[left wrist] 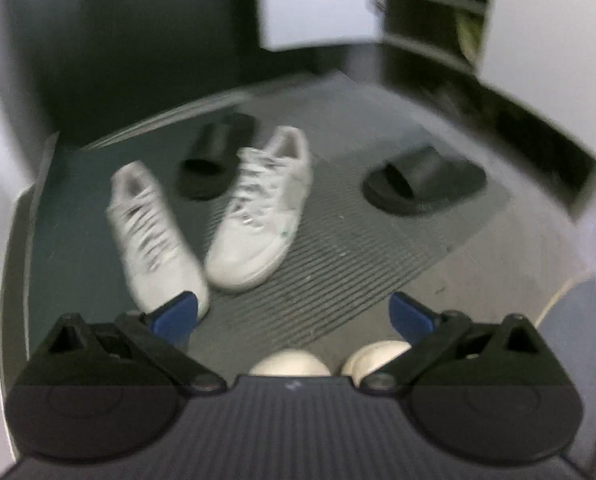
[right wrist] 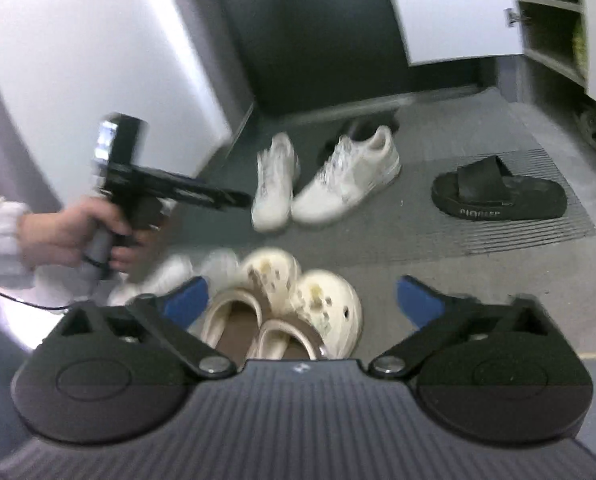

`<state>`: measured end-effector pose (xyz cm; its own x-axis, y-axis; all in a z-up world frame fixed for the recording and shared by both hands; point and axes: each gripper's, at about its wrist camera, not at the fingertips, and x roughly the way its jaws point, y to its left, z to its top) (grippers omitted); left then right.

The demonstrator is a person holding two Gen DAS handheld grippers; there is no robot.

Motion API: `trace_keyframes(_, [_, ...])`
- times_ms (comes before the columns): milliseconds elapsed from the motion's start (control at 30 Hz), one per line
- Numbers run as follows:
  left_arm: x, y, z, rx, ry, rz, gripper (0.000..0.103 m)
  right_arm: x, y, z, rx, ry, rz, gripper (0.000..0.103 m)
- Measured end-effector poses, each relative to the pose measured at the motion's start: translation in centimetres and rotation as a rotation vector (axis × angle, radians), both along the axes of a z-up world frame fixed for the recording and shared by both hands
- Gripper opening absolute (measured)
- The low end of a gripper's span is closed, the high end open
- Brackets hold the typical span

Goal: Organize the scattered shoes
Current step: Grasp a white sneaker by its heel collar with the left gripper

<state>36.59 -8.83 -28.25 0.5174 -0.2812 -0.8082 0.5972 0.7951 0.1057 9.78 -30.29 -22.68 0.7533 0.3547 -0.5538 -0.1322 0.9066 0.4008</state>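
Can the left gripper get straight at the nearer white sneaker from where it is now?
Probably yes. The left gripper is open and empty, and the nearer white sneaker lies just beyond its left finger with nothing on top. The other white sneaker lies close beside its toe, leaving little room there.

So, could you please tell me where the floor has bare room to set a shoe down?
Bare ribbed mat lies between the white sneakers and the lone black slide, and nearer, right of the cream clogs. The left is crowded: sneakers touch toe to toe, another slide sits tucked behind them, and the left claw hovers close by.
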Motion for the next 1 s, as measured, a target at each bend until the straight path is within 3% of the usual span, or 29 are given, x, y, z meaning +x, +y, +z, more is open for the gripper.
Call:
trace_keyframes(133, [6.3,-3.9,-1.8,0.117,-0.014,-0.062,0.103,-1.3,-0.6,-2.5,0.048,0.052,-0.064,0.103])
trace_keyframes(267, [11.8,-7.5,-5.7,0.114,0.048,-0.073,0.103,-1.4,-1.8,-4.3,-0.025,0.161,-0.008,0.103])
trace_keyframes(367, [15.4,-9.2,-9.0,0.098,0.07,-0.032,0.103,-0.7,-3.3,-6.4,-0.01,0.237,-0.022,0.103])
trace_keyframes(500, [17.9,-9.1,-12.1,0.116,0.053,-0.016,0.103,1.0,-3.7,-8.4,0.031,0.292,-0.067,0.103])
trace_keyframes(600, [19.4,-9.5,-13.7,0.136,0.045,0.008,0.103,2.2,-3.1,-9.4,0.04,0.303,-0.04,0.103])
trace_keyframes(800, [22.9,-10.4,-16.5,0.099,0.097,0.148,0.103,3.6,-3.3,-10.4,0.04,0.324,-0.03,0.103])
trace_keyframes(1000, [21.2,-11.8,-16.5,0.143,0.014,0.175,0.089,3.7,-4.0,-10.3,0.033,0.329,-0.08,0.103])
